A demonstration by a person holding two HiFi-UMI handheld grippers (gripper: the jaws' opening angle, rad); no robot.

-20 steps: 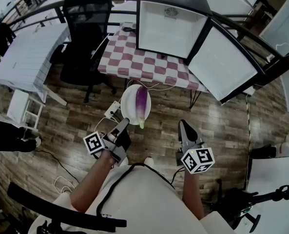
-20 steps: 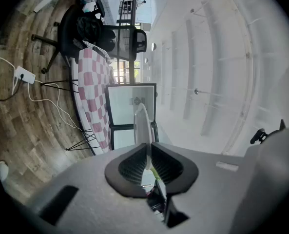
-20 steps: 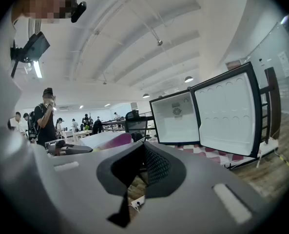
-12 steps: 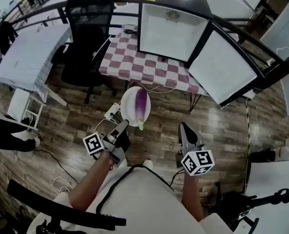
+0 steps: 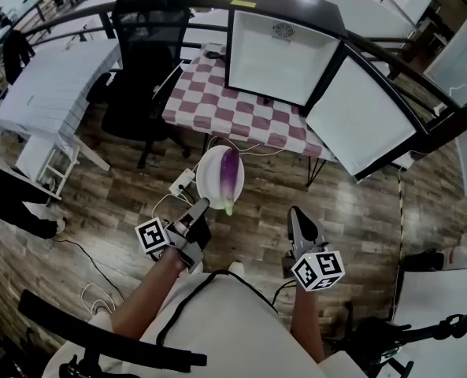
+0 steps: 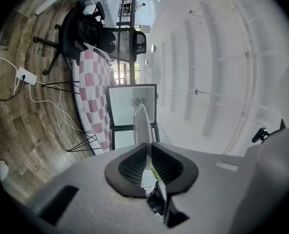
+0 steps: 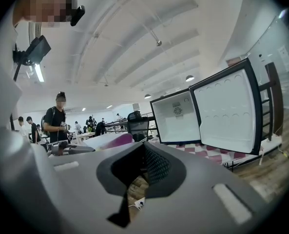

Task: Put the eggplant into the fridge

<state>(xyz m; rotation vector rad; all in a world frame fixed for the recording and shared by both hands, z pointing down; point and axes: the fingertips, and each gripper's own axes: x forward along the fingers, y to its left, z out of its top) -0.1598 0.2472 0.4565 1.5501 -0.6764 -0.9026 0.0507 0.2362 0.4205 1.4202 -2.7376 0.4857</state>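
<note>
A purple eggplant [image 5: 231, 175] lies on a white plate [image 5: 212, 176] held out over the wooden floor. My left gripper [image 5: 200, 205] is shut on the plate's near rim. In the left gripper view the plate's edge [image 6: 140, 126] stands upright between the pads, and the eggplant's green tip [image 6: 155, 172] shows beside it. My right gripper [image 5: 297, 215] hangs to the right of the plate, shut and holding nothing. The small fridge [image 5: 284, 50] stands open on the checkered table [image 5: 217, 105], its door [image 5: 359, 116] swung to the right. In the right gripper view the fridge [image 7: 176, 116] is ahead.
A black office chair [image 5: 142, 61] stands left of the checkered table, beside a white table [image 5: 48, 93]. A power strip with cables [image 5: 182, 183] lies on the floor under the plate. A person's legs [image 5: 12, 203] show at the left edge, and several people [image 7: 56, 123] stand far off.
The table and fridge have slid slightly down and nearer in the head view. The plate with the eggplant stays in the left gripper; the right gripper is unchanged.
</note>
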